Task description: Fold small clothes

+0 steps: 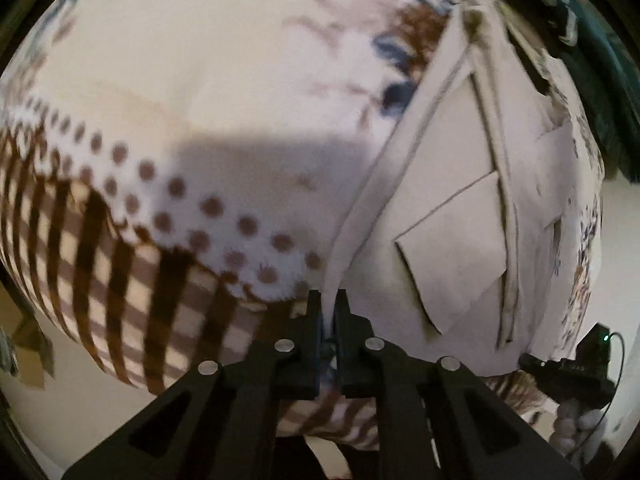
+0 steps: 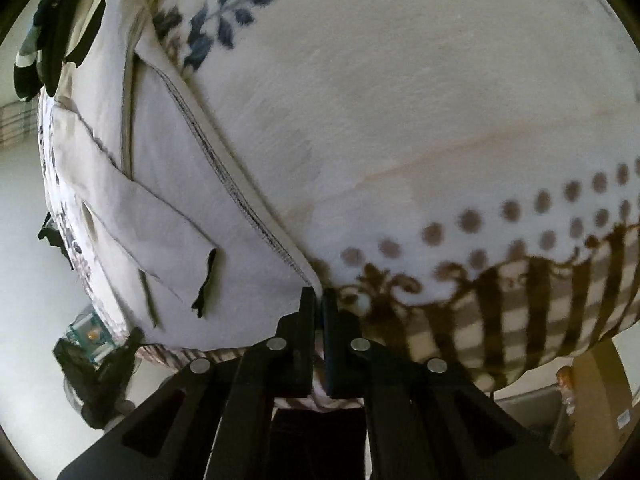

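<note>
Two grippers pinch the near edge of one pale grey garment (image 1: pixel 444 184) that lies spread flat on a blanket (image 1: pixel 192 80), a cream one printed with blue leaves, brown dots and brown stripes. Seen from the left wrist, the left gripper (image 1: pixel 330 300) has its black jaws drawn narrow on the garment's hemmed corner, the fabric rising from between the fingertips toward the upper right; left of the garment lie the blanket's dots and stripes, and on the garment a pocket flap (image 1: pixel 452 256) lies just right of the pinched hem. Beyond the garment's right edge, a second black device (image 1: pixel 568 364) with a small green light sits low. Seen from the right wrist, the garment (image 2: pixel 160 184) fills the left side, with dark clothes (image 2: pixel 52 36) beyond its far corner. The right gripper (image 2: pixel 319 298) holds the garment's stitched corner, jaws almost together, with the blanket's dotted border to the right.
</note>
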`<state>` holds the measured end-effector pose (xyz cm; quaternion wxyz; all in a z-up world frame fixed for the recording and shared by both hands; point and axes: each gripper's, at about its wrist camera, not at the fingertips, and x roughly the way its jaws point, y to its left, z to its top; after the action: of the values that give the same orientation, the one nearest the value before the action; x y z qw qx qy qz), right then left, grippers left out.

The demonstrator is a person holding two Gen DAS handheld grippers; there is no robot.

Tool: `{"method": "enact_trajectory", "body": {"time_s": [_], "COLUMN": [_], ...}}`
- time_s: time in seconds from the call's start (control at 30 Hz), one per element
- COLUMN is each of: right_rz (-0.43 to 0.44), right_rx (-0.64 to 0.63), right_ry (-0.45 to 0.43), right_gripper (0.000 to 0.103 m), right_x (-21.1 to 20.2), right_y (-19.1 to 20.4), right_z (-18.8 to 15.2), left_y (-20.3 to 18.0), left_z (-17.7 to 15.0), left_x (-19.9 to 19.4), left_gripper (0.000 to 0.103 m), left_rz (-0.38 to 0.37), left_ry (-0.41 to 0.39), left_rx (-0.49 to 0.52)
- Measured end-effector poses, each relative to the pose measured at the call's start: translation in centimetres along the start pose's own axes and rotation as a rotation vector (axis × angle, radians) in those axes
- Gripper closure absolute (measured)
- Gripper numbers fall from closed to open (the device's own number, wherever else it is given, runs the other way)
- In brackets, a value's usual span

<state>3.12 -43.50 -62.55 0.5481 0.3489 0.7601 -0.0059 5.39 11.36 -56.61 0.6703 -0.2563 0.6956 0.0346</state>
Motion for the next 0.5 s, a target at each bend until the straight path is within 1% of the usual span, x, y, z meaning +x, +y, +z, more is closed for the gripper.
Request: {"method": "enact_trajectory", "body": {"time_s": [0.03, 0.07, 0.1, 0.13, 0.17, 0.2, 0.23, 0.37, 0.4, 0.43, 0.47, 0.5], "right_rz": [0.007, 0.018, 0.033, 0.053, 0.063, 0.067, 0.076, 0.133, 0.140, 0.148, 0.155, 0.154], "right_rx": [0.004, 0.009, 0.013, 0.019, 0.022, 0.023, 0.026, 0.043, 0.048, 0.056, 0.060, 0.063], "right_ry": [0.013, 0.018, 0.013, 0.003, 0.001, 0.005, 0.013, 0.067, 0.072, 0.071, 0.070, 0.050], "right_gripper": [0.087, 0.080, 0.064, 0.056, 0.055, 0.055, 0.055, 0.055, 0.055, 0.055, 0.056, 0.069], "right_x": [0.0, 0.0, 0.0, -0.2, 0.5, 0.6, 1.0, 2.1, 2.5, 2.8, 2.9, 2.9], "right_y": [0.2, 0.3, 0.4, 0.3, 0.9, 0.6, 0.5, -0.6, -0.5, -0.4, -0.2, 0.0], "right_z": [0.1, 0.1, 0.1, 0.1, 0.0, 0.1, 0.1, 0.6, 0.6, 0.6, 0.5, 0.3], "left_y": [0.5, 0.5, 1.0, 1.9, 2.0, 2.3, 2.5, 1.2, 0.8, 0.3, -0.3, -0.8], "left_z": [0.0, 0.2, 0.0, -0.3, -0.3, -0.3, -0.3, 0.4, 0.5, 0.4, 0.3, 0.3], "left_x": [0.1, -0.6, -0.8, -1.3, -1.4, -1.4, -1.4, -0.1, -0.1, -0.4, -0.7, -0.8], "left_gripper": [0.096, 0.094, 0.087, 0.079, 0.074, 0.063, 0.058, 0.057, 0.060, 0.067, 0.082, 0.101], "left_rz": [-0.025, -0.034, -0.044, -0.063, -0.078, -0.084, -0.094, -0.090, -0.082, -0.093, -0.094, -0.085], "left_ry": [0.003, -0.001, -0.009, -0.014, -0.015, -0.015, -0.014, 0.007, -0.003, -0.026, -0.045, -0.044], "left_rx": [-0.022, -0.043, -0.061, -0.071, -0.083, -0.094, -0.100, -0.082, -0.072, -0.057, -0.035, -0.018]}}
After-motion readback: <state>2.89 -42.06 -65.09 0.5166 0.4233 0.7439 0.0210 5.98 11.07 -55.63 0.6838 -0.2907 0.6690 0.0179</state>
